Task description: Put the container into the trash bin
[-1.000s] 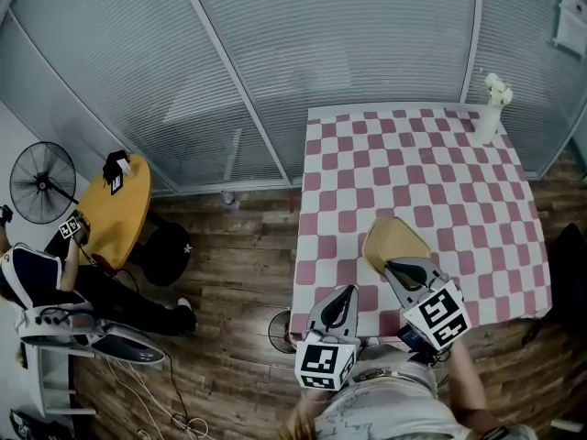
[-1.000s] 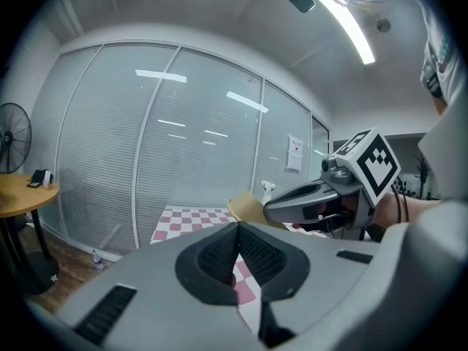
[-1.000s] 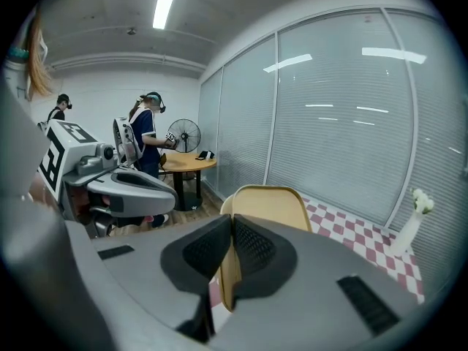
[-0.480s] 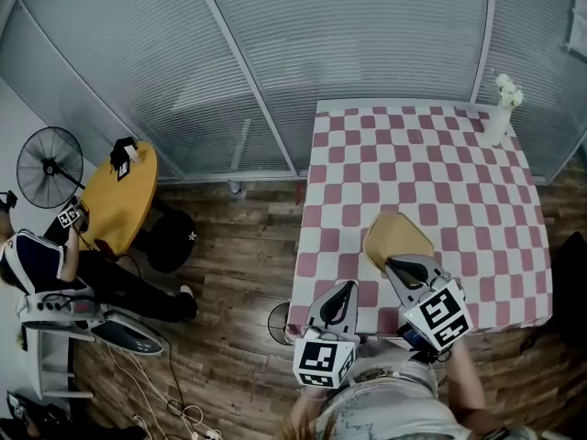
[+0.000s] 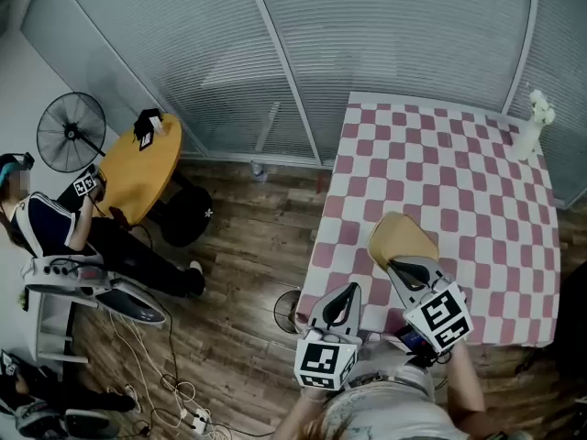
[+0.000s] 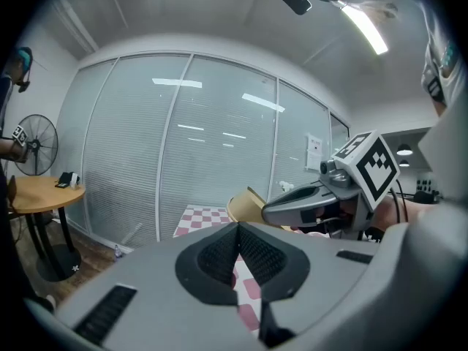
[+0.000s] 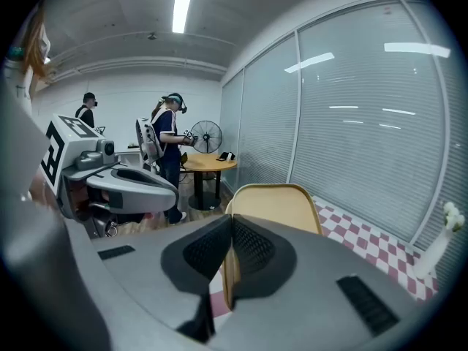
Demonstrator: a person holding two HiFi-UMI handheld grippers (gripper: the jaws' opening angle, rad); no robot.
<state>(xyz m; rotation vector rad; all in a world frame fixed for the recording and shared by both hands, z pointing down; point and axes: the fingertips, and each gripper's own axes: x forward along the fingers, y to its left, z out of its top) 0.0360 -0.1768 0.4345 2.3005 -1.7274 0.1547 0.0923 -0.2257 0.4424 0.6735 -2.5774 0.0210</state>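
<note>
wood floor [image 5: 248, 246] mid-frame lies open between checkered table [image 5: 440, 172] at right and round table [image 5: 138, 168] upper left. trash bin [image 5: 286, 310] sits just beside the checkered table's lower-left corner. seated person [image 5: 64, 236] and cables [image 5: 174, 401] crowd the left edge.

Container [image 5: 396, 239] over the worktop's [image 5: 440, 154] near edge, left of centre; vase [image 5: 532, 122] at far right corner; trash bin [image 5: 286, 310] on floor beside near left corner; round table [image 5: 138, 168] farther left

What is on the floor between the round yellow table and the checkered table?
The head view shows mostly bare wooden floor there, apart from a small bottle-like object beside the glass wall.
</note>
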